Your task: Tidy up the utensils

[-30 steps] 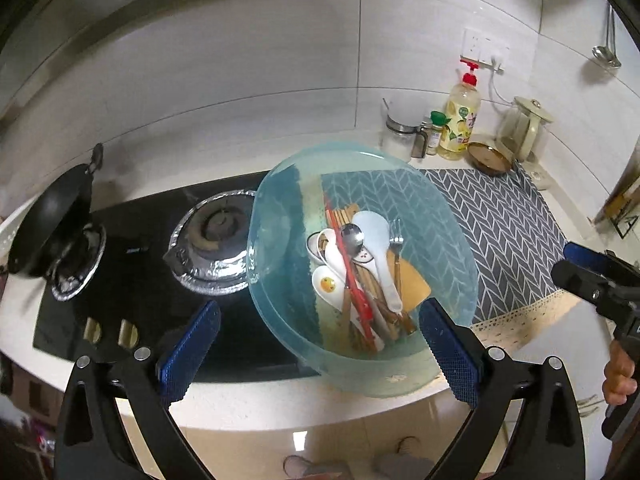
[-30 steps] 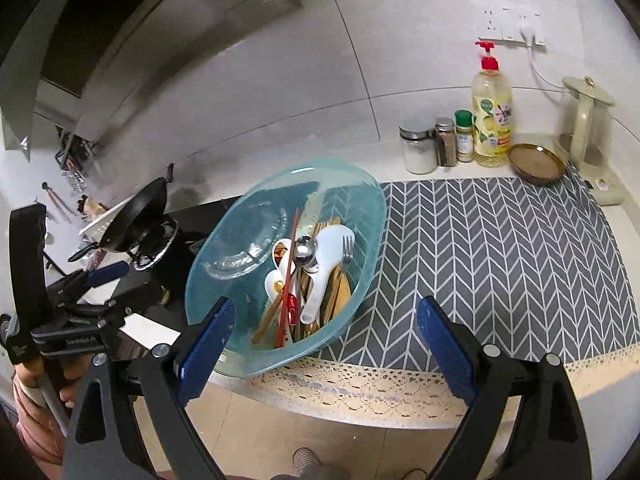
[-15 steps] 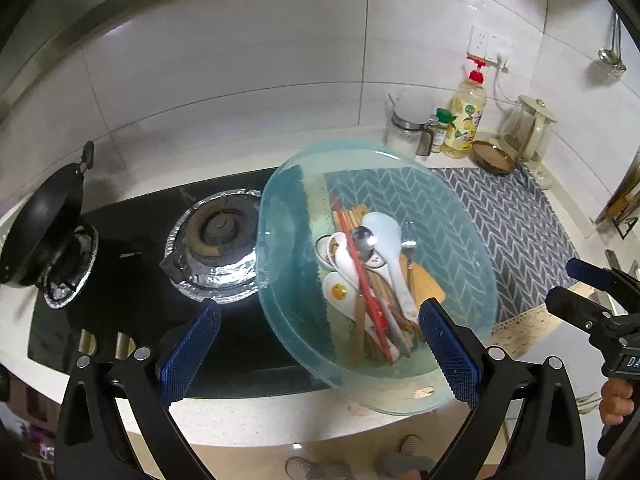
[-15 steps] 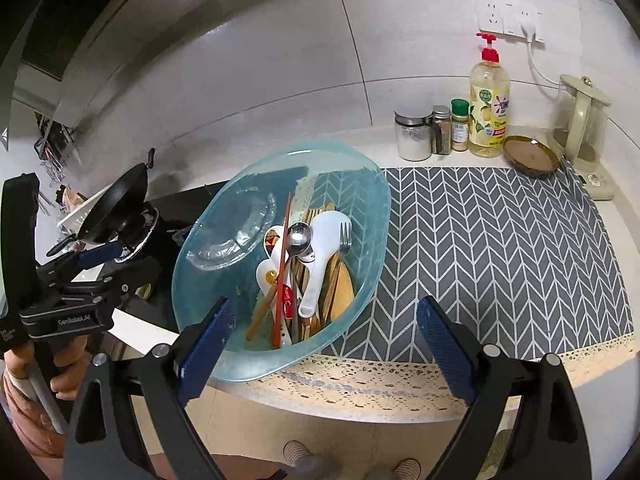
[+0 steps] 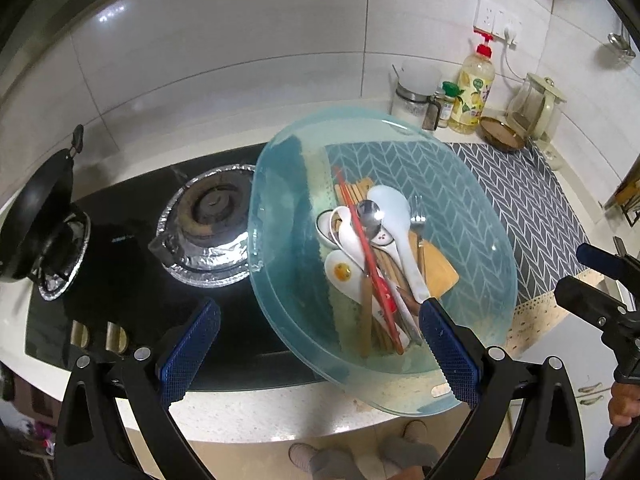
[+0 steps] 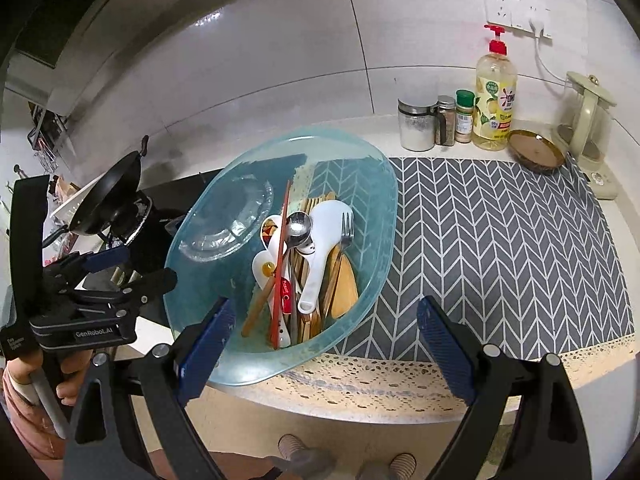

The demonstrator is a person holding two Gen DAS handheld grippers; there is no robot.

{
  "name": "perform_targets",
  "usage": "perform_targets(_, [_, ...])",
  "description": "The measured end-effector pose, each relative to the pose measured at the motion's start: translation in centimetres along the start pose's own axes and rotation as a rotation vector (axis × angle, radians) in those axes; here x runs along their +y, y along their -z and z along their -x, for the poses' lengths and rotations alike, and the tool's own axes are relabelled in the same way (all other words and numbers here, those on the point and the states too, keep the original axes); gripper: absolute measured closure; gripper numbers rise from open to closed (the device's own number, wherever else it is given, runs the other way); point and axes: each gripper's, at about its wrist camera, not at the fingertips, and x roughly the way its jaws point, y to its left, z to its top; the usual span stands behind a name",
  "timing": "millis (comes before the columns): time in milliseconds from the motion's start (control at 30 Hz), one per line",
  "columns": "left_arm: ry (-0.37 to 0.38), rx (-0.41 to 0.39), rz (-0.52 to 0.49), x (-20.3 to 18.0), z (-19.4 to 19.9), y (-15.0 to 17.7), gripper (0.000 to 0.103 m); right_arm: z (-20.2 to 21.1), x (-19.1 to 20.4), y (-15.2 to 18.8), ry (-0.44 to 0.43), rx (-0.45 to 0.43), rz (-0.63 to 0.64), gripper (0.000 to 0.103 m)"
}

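Observation:
A clear blue plastic basin [image 5: 472, 248] [image 6: 372, 208] sits at the counter's front edge, partly on the grey mat and partly on the hob. Inside lies a heap of utensils: white spoons [image 5: 394, 216] [image 6: 324, 236], a metal spoon [image 5: 370, 214] [image 6: 300, 226], a fork [image 5: 418, 216] [image 6: 346, 232], red chopsticks [image 5: 362, 240] [image 6: 282, 236], wooden chopsticks and a wooden spatula [image 5: 438, 270] [image 6: 346, 286]. My left gripper [image 5: 320, 348] hovers open just in front of the basin. My right gripper [image 6: 324, 344] hangs open over the basin's near rim. Neither holds anything.
A grey herringbone mat [image 6: 500, 248] [image 5: 532, 200] covers the counter's right part. A gas hob with a foil-ringed burner [image 5: 208, 224] and a black pan [image 5: 36, 216] [image 6: 108, 196] lies left. Jars, a soap bottle [image 6: 495, 92] [image 5: 474, 84], a brown dish [image 6: 536, 154] and a kettle stand by the wall.
Both grippers have drifted a little closer to the basin, which looms larger in both views. They stay open; the utensils have not moved.

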Motion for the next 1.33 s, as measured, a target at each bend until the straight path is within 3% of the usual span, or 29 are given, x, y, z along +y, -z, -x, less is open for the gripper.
perform_targets(1333, [0.048, 0.042, -0.004, 0.5, -1.7, -1.2, 0.004, -1.3, -0.4, -0.4, 0.030, 0.022, 0.004, 0.014])
